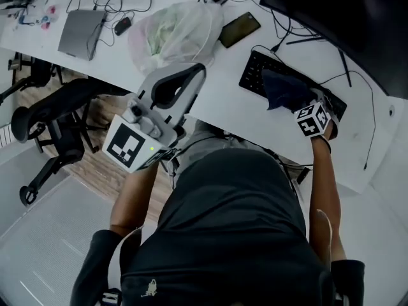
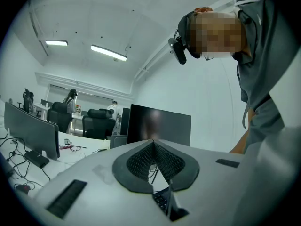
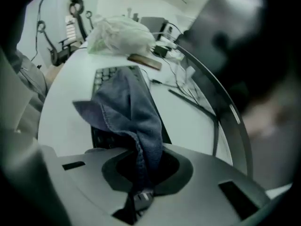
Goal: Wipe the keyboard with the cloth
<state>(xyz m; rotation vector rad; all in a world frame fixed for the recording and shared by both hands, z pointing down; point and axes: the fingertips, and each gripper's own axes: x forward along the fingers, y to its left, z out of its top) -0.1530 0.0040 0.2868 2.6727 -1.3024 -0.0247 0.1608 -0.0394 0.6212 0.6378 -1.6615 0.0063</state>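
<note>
A black keyboard (image 1: 255, 71) lies on the white desk (image 1: 217, 101) at the right. A dark blue cloth (image 1: 284, 89) is draped over the keyboard's middle. My right gripper (image 1: 301, 104) is shut on the cloth's near end and held low over the keyboard. In the right gripper view the cloth (image 3: 129, 112) runs from between the jaws of the right gripper (image 3: 141, 175) out over the keyboard (image 3: 101, 76). My left gripper (image 1: 191, 75) is raised off the desk's front edge, away from the keyboard. In its own view the left gripper (image 2: 153, 142) is shut on nothing and tilted upward.
A bulging clear plastic bag (image 1: 175, 34) and a dark phone (image 1: 240, 29) lie behind the keyboard. A large monitor (image 1: 344, 11) stands at the back right with cables beside it. A grey laptop (image 1: 81, 32) sits far left. A black office chair (image 1: 57, 116) stands below the desk edge.
</note>
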